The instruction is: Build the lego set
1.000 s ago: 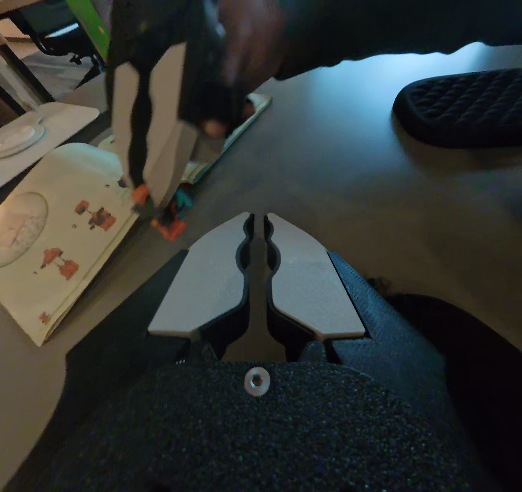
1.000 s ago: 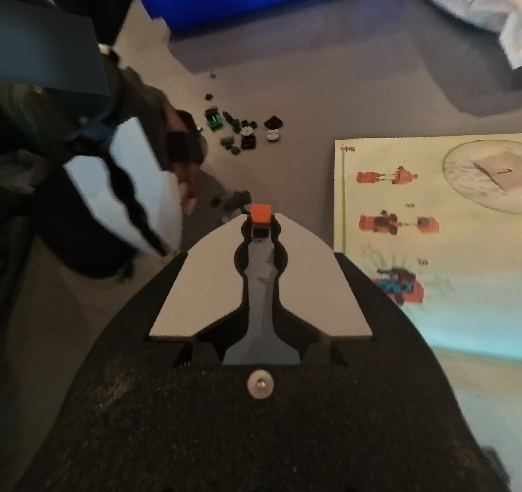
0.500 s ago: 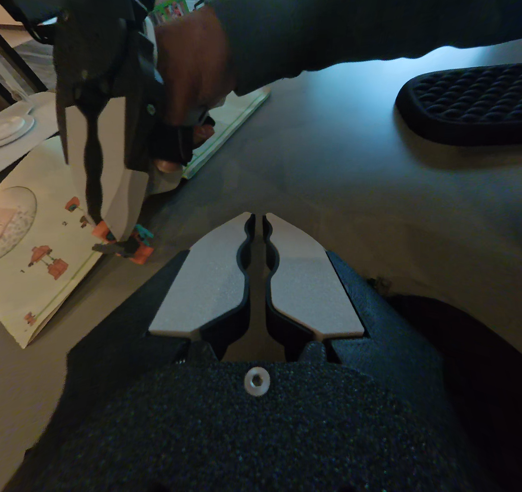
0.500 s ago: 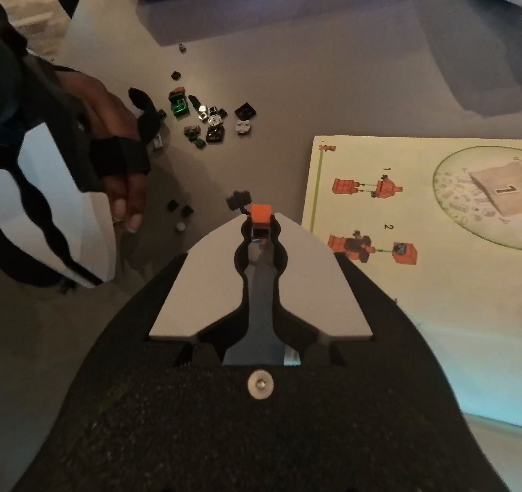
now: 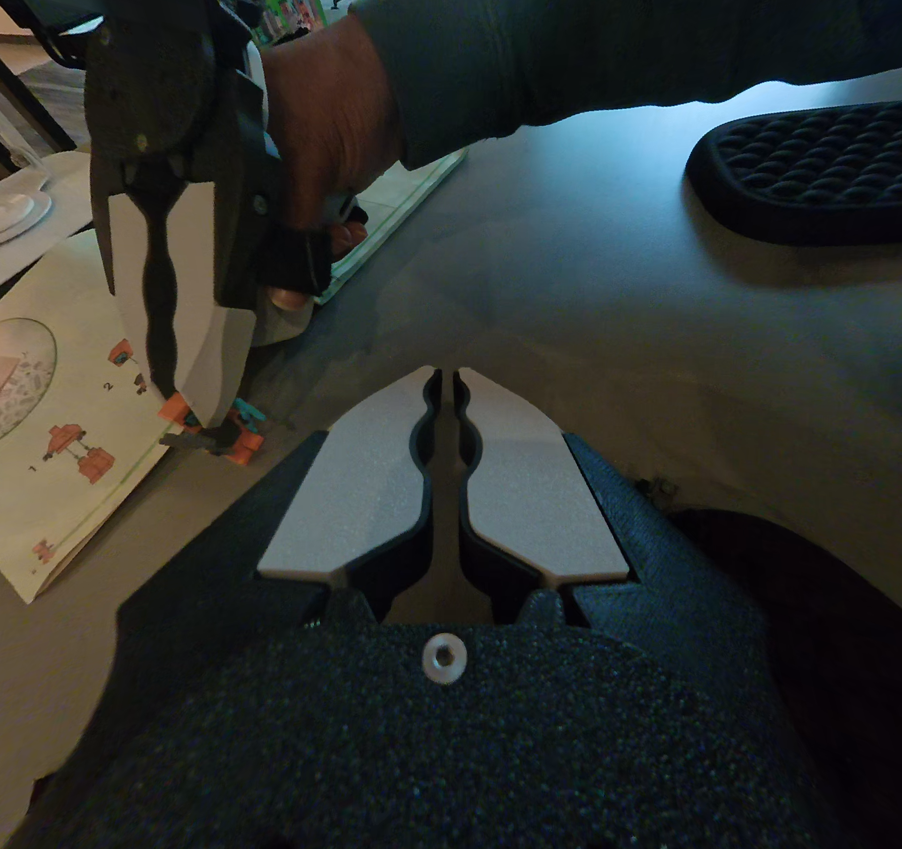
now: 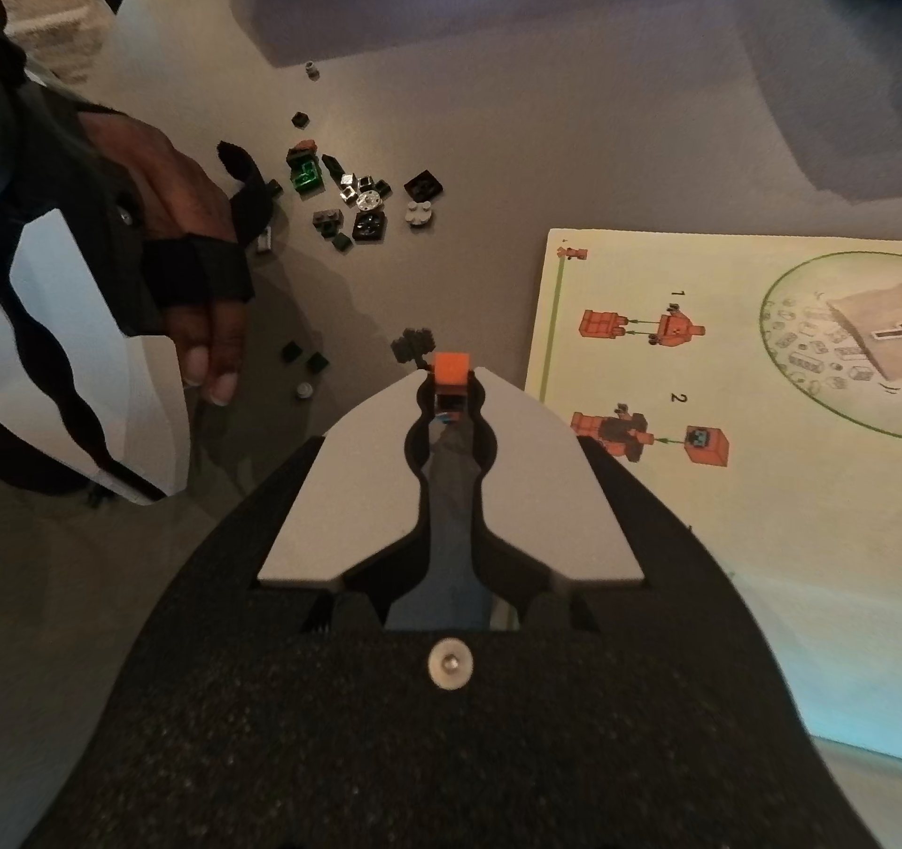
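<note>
My right gripper is shut on a small orange brick, held at its tips just above the grey table. In the left wrist view, that gripper comes down from the upper left in a person's hand. The orange brick hangs right over a small orange, teal and dark lego figure lying on the table. A dark part of the figure shows just beyond my right fingertips. My left gripper is shut and empty, low over bare table; in the right wrist view it is at the left.
An open instruction booklet lies right of the figure; it also shows in the left wrist view. Several loose small pieces are scattered on the table farther back. A black textured pad lies at the far right. Spacing between my two grippers at the tips: around 11 centimetres.
My right gripper has come down closer to the table with the orange brick, over the lego figure. My left gripper has drawn away to the left in the right wrist view.
</note>
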Available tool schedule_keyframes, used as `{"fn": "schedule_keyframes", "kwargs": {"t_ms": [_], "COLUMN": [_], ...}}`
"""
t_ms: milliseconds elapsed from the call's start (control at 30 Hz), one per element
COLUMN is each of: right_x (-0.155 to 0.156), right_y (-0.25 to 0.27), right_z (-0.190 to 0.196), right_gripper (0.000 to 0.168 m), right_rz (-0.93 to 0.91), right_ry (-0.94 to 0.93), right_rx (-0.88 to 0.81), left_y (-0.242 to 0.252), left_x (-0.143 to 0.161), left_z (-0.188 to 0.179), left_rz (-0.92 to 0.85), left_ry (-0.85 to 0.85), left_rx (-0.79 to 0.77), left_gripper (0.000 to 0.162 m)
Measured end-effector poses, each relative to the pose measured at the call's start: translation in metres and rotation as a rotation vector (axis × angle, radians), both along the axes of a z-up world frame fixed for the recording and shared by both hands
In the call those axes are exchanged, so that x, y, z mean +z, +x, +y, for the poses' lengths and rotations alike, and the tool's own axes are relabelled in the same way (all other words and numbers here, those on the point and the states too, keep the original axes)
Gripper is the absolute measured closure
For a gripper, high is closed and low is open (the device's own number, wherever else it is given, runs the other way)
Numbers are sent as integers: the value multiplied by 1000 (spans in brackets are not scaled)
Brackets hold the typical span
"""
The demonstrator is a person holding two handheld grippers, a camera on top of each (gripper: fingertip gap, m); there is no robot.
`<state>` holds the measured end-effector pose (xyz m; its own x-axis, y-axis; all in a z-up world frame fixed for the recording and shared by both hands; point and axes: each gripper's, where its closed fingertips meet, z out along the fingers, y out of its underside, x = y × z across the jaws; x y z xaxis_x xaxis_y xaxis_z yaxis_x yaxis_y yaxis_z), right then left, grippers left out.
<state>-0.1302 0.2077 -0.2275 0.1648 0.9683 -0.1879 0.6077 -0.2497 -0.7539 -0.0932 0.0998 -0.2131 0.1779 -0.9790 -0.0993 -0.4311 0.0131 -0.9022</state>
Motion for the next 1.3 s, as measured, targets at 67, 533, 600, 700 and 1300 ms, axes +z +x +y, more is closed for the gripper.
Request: {"fn": "schedule_keyframes", "kwargs": {"t_ms": [67, 533, 600, 700, 1300], "right_x": [0, 0, -1, 0, 75], "right_y": [0, 0, 0, 0, 123], "right_z": [0, -4, -5, -5, -70], "right_gripper": [156, 156, 156, 154, 148], "right_rz": [2, 17, 12, 14, 302], "right_ry": [1, 22, 29, 41, 54], "right_rx": [1, -5, -1, 2, -284], "left_y": [0, -3, -5, -5, -43], "left_x": [-1, -2, -1, -2, 46], "left_z": [0, 9, 13, 15, 72], "left_rz": [7, 5, -3, -4, -45], "left_ry": [2, 2, -5, -10, -46], "left_rx": [-1, 47, 61, 69, 165], "left_gripper": [157, 159, 158, 158, 145]}}
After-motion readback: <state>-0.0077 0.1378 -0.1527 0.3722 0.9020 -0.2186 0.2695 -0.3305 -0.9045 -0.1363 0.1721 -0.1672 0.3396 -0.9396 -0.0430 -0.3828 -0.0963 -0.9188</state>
